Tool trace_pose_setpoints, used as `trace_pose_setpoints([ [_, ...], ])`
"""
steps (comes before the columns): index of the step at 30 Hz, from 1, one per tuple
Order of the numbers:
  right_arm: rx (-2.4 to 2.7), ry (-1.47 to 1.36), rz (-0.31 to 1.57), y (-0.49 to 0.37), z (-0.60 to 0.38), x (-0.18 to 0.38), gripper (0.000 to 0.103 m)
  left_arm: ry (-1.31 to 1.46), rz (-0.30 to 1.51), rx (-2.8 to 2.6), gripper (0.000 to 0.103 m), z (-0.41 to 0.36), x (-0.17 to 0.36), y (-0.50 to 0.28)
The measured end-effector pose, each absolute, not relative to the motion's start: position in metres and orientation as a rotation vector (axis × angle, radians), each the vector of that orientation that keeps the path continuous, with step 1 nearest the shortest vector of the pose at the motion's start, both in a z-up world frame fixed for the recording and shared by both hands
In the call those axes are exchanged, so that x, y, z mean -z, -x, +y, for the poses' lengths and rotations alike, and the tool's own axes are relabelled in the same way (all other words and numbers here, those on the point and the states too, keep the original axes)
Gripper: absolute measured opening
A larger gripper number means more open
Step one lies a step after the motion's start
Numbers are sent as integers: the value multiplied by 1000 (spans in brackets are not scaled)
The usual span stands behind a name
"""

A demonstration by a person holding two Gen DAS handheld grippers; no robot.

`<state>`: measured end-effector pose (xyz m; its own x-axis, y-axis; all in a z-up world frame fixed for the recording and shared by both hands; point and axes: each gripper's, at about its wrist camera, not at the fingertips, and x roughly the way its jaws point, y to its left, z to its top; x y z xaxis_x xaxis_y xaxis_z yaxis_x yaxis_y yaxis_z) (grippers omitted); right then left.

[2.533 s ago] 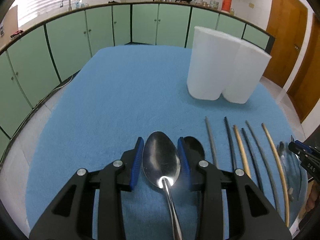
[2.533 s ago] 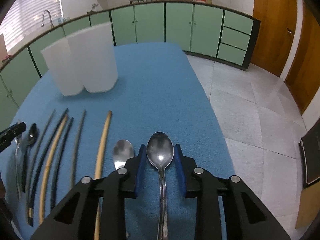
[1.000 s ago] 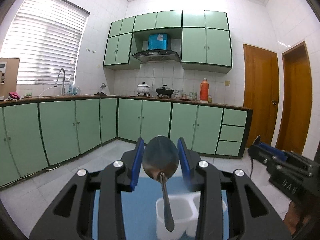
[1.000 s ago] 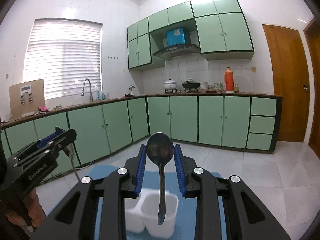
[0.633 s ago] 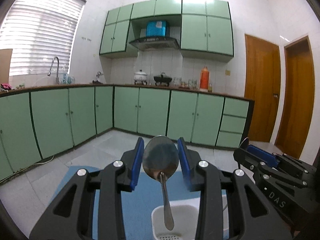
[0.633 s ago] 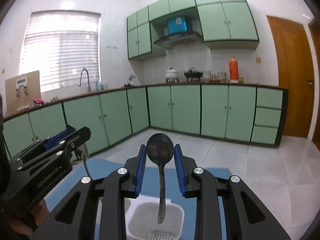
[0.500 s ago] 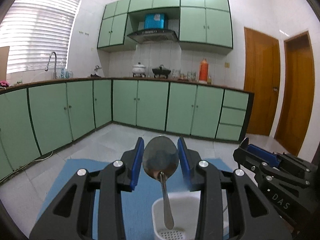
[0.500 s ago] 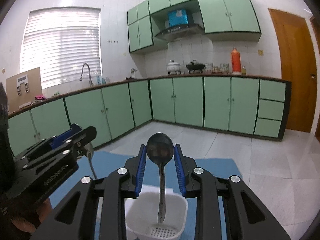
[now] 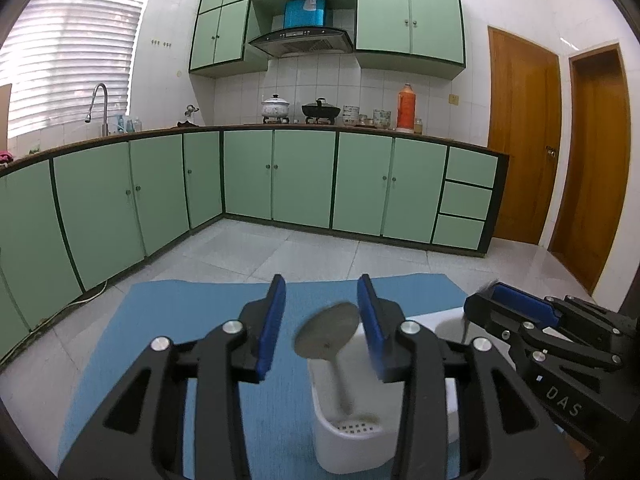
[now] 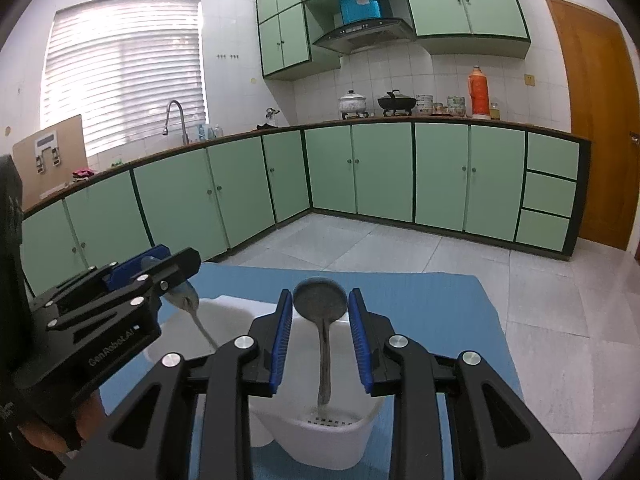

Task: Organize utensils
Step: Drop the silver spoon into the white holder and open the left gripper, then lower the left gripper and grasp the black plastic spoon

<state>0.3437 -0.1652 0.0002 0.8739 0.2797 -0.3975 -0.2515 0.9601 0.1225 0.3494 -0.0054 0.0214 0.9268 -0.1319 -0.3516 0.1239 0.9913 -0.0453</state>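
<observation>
My left gripper (image 9: 322, 294) hangs over a white two-compartment holder (image 9: 352, 452), its jaws opening. A metal spoon (image 9: 328, 330), blurred and tilted toward the right pad, drops handle-first into the holder, free of both pads. My right gripper (image 10: 320, 296) is above the other compartment of the holder (image 10: 332, 440), its jaws also opening. Its spoon (image 10: 320, 300) stands upright between the pads with a thin gap on each side, the handle tip on the perforated floor. Each view shows the other gripper: the right gripper (image 9: 496, 292) and the left gripper (image 10: 172, 264).
The holder stands on a blue cloth (image 9: 180, 320) covering the table. Green base cabinets (image 9: 280, 176) line the far wall, with pots and a red flask on the counter. Tiled floor lies beyond the table's far edge. A hand (image 10: 44, 436) holds the left gripper.
Both grippers sank toward the holder, which now fills the lower view. The left jaws spread and its spoon slipped down and tilted. The right jaws eased apart and its spoon dropped slightly.
</observation>
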Motion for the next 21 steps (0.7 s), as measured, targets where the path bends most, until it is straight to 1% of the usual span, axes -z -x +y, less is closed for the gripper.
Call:
trace_pose_setpoints([
  [1,-275,-61,419,-340,-165,-1,36,23,361,130,49,-5,-23,-348],
  [2,-271,-59,412,-339,-167,-3,43,27,360,131,52,-4,-24,-346],
  [6,-249,-48,379,-327,-171,-11,48,49,351,133,63,2,-29,-334],
  [7,-242,-48,374,-324,-173,-13,52,54,347,131,67,5,-31,-329],
  [8,-233,-49,369,-319,-176,-14,57,58,345,129,70,6,-33,-327],
  [10,-209,-53,357,-310,-182,-17,64,75,338,126,80,11,-35,-317],
  [12,-190,-58,348,-297,-189,-17,69,86,337,112,86,19,-37,-304],
  [14,-174,-62,349,-289,-195,-17,76,83,344,104,88,24,-37,-291],
  [15,-163,-66,348,-281,-199,-16,78,83,350,100,90,27,-37,-285],
  [17,-152,-70,347,-269,-204,-14,85,84,370,92,91,31,-35,-272],
  [19,-136,-74,350,-257,-209,-11,89,84,403,91,94,34,-30,-259],
  [21,-121,-78,359,-246,-213,-6,93,88,436,92,95,36,-24,-246],
])
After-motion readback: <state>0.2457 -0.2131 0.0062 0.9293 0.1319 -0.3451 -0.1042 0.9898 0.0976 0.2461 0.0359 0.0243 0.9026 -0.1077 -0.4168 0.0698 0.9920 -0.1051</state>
